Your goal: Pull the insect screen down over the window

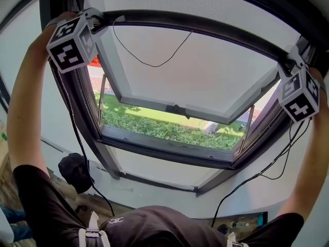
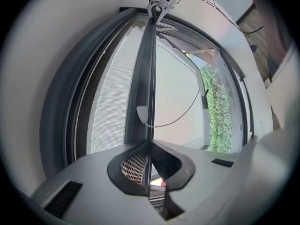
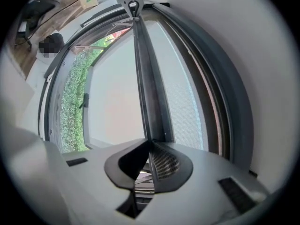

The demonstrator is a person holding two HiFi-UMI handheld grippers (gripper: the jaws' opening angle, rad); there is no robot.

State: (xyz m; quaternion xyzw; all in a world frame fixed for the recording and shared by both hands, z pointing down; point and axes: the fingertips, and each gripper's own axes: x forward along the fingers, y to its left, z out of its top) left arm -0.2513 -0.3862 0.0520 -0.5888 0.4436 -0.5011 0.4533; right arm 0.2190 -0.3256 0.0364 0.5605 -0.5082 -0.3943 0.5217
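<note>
The insect screen's dark pull bar (image 1: 205,29) runs across the top of the window frame, with a thin black cord (image 1: 154,63) hanging from it in a loop. My left gripper (image 1: 100,20) is at the bar's left end and my right gripper (image 1: 290,60) at its right end, both arms raised. In the left gripper view the jaws (image 2: 150,146) are shut on the bar's thin edge (image 2: 149,78), with the screen mesh (image 2: 108,102) to its left. In the right gripper view the jaws (image 3: 150,144) are likewise shut on the bar (image 3: 147,78), with mesh (image 3: 183,97) on its right.
The window sash (image 1: 205,81) is swung open outward over a green hedge (image 1: 169,130). The dark window frame (image 1: 169,153) surrounds the opening. Cables (image 1: 257,174) hang from the grippers. A black object (image 1: 74,171) lies on the floor at lower left.
</note>
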